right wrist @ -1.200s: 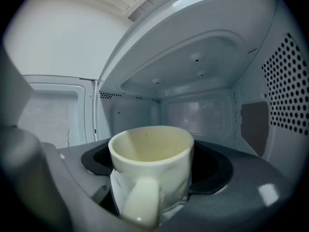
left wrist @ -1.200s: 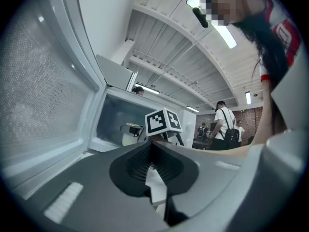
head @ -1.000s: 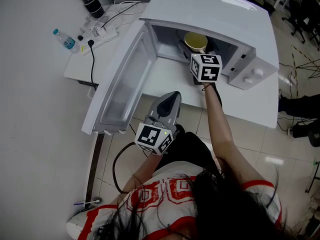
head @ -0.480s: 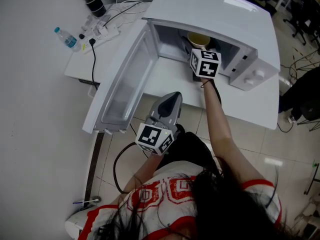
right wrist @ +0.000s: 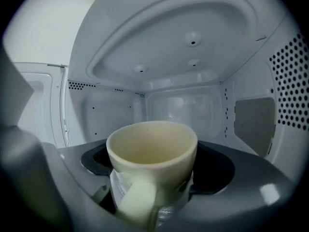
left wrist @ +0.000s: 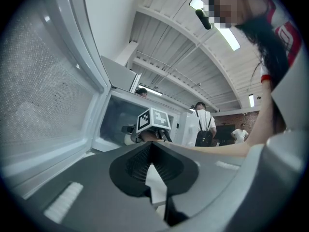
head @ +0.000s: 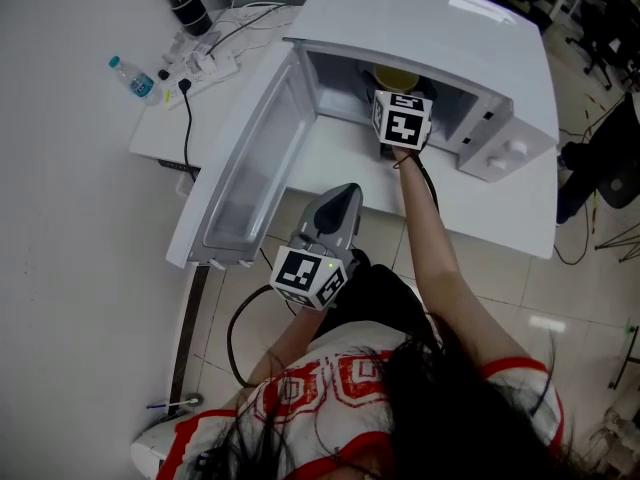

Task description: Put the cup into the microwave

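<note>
Cream ceramic cup (right wrist: 152,144), pinched in the right gripper (right wrist: 154,162), has gone deeper into the microwave (head: 440,28) than a second ago; setting it down looks near. The left gripper (left wrist: 151,149), bottom centre, has its jaws pressed together, empty. Door (head: 245,158) wide open at left, nothing blocking; bottle (head: 130,76) upper left.

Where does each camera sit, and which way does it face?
Head view: on the head, facing down at the microwave; both arms show.
Left gripper view: on left hand-held gripper, facing up at the door; shut jaws show.
Right gripper view: on right hand-held gripper, inside the microwave; jaws hold the cup.
Shared: first two show the right marker cube.
</note>
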`<state>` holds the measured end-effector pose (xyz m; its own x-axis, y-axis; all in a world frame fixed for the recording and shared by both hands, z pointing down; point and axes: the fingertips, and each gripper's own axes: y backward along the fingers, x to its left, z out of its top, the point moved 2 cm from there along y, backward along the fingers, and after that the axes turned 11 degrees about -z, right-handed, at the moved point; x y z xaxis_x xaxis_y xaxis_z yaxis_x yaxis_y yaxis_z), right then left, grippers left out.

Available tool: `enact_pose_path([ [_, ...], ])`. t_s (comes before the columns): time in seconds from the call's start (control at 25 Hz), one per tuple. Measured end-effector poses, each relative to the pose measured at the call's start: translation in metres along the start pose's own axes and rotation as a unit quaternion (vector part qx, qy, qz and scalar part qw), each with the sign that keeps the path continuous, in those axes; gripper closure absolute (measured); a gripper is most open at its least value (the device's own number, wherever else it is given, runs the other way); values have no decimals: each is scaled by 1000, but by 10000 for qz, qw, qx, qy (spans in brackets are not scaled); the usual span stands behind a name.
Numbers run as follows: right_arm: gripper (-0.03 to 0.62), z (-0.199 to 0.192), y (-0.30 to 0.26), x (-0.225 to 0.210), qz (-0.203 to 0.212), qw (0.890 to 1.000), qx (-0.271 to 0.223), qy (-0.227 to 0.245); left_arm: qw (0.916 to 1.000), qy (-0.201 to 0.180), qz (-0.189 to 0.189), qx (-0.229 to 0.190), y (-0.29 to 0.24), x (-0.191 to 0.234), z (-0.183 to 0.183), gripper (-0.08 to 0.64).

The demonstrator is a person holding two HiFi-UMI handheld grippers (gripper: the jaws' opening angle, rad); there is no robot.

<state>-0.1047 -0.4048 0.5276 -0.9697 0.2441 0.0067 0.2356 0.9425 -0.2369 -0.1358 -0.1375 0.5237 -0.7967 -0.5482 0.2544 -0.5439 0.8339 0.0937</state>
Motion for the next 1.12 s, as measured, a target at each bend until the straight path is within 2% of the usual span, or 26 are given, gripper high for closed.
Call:
enact_pose_path([
  [0.68,132,12,18,-2,-38,9998,-174,-76,10000,4,-19,39,4,-1,12,561],
  [1.12,133,-13,63,-1,-95,9997,-109,-177,9999,-12,48,-89,6,-2,33,561],
])
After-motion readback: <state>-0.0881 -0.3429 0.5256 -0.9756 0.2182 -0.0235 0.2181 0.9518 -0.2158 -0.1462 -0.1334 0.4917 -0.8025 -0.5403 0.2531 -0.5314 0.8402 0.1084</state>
